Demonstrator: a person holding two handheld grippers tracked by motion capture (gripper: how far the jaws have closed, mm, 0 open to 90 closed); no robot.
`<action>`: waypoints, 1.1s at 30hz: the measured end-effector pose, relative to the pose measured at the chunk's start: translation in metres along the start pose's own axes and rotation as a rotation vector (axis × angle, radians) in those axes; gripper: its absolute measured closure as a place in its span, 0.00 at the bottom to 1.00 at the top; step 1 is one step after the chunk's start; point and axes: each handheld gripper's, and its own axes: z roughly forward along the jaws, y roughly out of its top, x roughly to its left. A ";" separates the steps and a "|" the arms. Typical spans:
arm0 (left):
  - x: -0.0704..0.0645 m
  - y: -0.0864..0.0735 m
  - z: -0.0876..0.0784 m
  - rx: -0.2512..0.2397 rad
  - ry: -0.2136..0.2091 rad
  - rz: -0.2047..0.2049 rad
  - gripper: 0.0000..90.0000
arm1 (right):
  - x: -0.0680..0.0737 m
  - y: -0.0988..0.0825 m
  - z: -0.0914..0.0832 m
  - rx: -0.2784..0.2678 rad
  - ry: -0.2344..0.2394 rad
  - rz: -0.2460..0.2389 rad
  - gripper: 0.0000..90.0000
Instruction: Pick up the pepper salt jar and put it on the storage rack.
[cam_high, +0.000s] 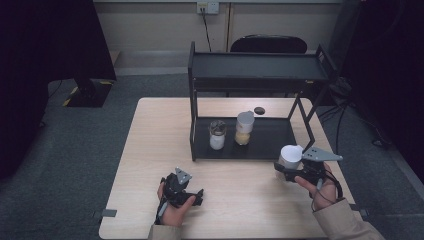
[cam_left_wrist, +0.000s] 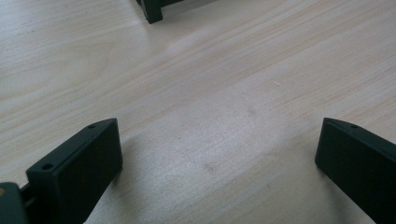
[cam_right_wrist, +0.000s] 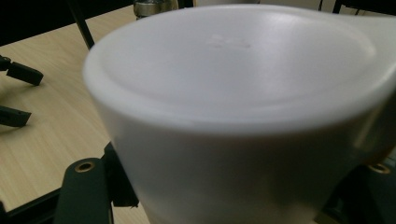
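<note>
A person's right hand holds my right gripper (cam_high: 286, 169) at the right of the table, shut on a white-lidded container (cam_high: 290, 156) lifted just in front of the black rack. In the right gripper view the container's white lid (cam_right_wrist: 233, 84) looms large, with a black jaw on either side of its lower body. My left gripper (cam_high: 196, 195) rests low over the table near the front edge, held in the person's left hand. Its jaws stand wide open over bare wood in the left gripper view (cam_left_wrist: 219, 140), with nothing between them.
A black two-tier rack (cam_high: 270, 145) stands at the back of the wooden table (cam_high: 150, 150). On its lower shelf are a jar of white contents (cam_high: 217, 135) and a white-lidded jar of yellowish contents (cam_high: 244, 128). A small dark disc (cam_high: 259, 110) lies behind them. A chair (cam_high: 268, 44) stands beyond.
</note>
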 end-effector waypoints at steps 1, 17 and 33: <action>0.000 0.000 0.000 0.000 0.000 0.000 0.00 | 0.000 0.001 0.001 0.000 -0.001 -0.001 0.33; 0.000 0.000 0.000 0.000 0.000 0.000 0.00 | 0.000 0.013 0.019 0.007 -0.034 0.002 0.33; 0.000 0.000 0.000 0.000 0.000 0.000 0.00 | -0.006 0.021 0.039 0.012 -0.067 0.019 0.33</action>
